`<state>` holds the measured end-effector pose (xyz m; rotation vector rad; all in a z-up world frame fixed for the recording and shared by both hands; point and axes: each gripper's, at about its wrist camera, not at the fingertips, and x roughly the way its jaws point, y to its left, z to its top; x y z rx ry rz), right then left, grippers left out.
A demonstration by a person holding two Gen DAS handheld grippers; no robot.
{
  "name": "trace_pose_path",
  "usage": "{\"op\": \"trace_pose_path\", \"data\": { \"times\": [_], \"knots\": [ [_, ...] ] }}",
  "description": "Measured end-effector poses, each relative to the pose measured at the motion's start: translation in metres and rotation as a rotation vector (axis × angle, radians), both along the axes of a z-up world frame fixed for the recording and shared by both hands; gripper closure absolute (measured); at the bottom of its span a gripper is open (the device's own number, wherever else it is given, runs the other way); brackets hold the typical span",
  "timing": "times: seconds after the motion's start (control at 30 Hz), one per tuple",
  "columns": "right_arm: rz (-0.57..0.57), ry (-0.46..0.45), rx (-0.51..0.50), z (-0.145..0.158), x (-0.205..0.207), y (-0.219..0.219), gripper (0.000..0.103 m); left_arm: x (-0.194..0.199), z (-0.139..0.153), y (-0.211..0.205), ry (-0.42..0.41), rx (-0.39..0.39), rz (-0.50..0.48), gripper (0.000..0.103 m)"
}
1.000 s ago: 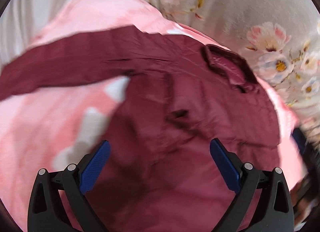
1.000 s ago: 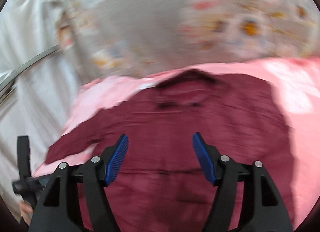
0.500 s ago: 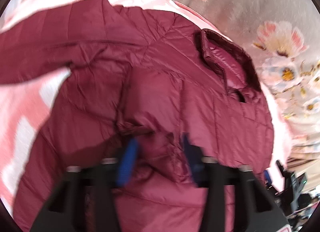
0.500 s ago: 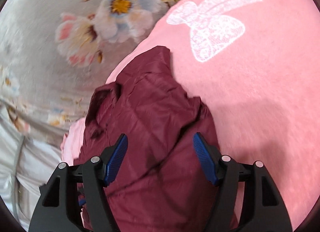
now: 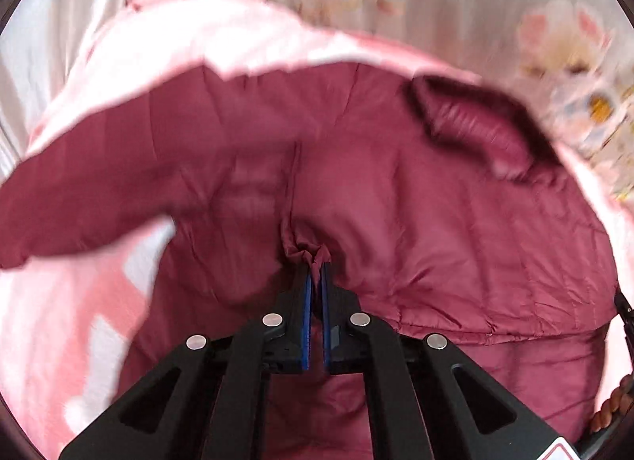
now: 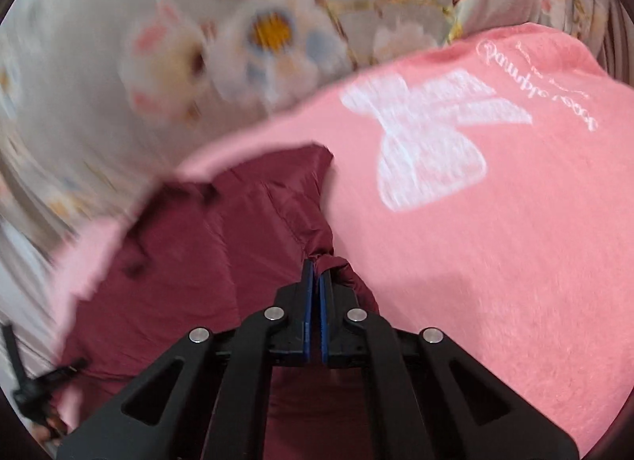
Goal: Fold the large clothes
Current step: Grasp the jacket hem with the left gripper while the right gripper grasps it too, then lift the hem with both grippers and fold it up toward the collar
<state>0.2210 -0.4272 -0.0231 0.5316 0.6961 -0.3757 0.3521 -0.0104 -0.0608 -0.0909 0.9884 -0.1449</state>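
Both tools are clamped on pinches of a maroon puffer jacket: the left tool mid-body, the right tool at its edge. It lies spread on a pink blanket over a floral bedspread. One sleeve lies outstretched, so folding looks barely begun.

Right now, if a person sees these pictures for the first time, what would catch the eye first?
The maroon jacket fills the left wrist view, spread on a pink blanket. Both the left gripper and the right gripper have their jaws shut on pinches of its fabric. In the right wrist view, a white bow print marks the blanket.
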Motion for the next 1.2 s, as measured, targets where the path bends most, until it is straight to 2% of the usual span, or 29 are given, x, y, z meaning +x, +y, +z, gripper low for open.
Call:
{"op": "trace_pose_path", "data": {
  "times": [0.13, 0.3, 0.37, 0.47, 0.53, 0.57, 0.63, 0.7, 0.77, 0.9, 1.07, 1.2],
  "knots": [
    [-0.009, 0.09, 0.018, -0.029, 0.002, -0.005, 0.102, -0.007, -0.01, -0.003, -0.033, 0.036, 0.001, 0.1],
    [0.002, 0.158, -0.079, -0.028, 0.009, 0.006, 0.101, -0.016, -0.012, -0.019, -0.096, 0.149, -0.007, 0.099],
    [-0.011, 0.178, -0.111, -0.021, 0.003, 0.012, 0.094, -0.015, -0.01, -0.02, -0.101, 0.162, -0.008, 0.096],
    [-0.051, 0.127, -0.19, 0.008, -0.022, 0.033, 0.089, -0.022, 0.002, -0.012, -0.105, 0.153, -0.025, 0.084],
    [-0.021, 0.069, -0.258, 0.031, -0.033, 0.058, 0.088, -0.033, 0.024, -0.005, -0.149, 0.165, -0.02, 0.074],
    [0.023, 0.031, -0.262, 0.042, -0.034, 0.074, 0.088, -0.037, 0.034, -0.004, -0.172, 0.161, -0.019, 0.073],
    [0.12, -0.007, -0.247, 0.055, -0.022, 0.104, 0.088, -0.043, 0.055, -0.006, -0.208, 0.131, -0.025, 0.062],
    [0.195, -0.007, -0.228, 0.055, -0.004, 0.128, 0.088, -0.043, 0.074, -0.019, -0.225, 0.081, -0.047, 0.057],
    [0.247, 0.012, -0.245, 0.048, 0.017, 0.154, 0.088, -0.039, 0.08, -0.037, -0.227, 0.075, -0.065, 0.056],
    [0.295, 0.084, -0.254, 0.021, 0.046, 0.181, 0.088, -0.022, 0.057, -0.073, -0.179, 0.117, -0.075, 0.056],
    [0.302, 0.181, -0.235, -0.018, 0.056, 0.19, 0.089, -0.009, 0.008, -0.075, -0.074, 0.112, -0.056, 0.055],
    [0.3, 0.188, -0.249, -0.024, 0.054, 0.194, 0.09, -0.016, -0.002, -0.075, -0.1, 0.112, -0.051, 0.053]
  ]
}}
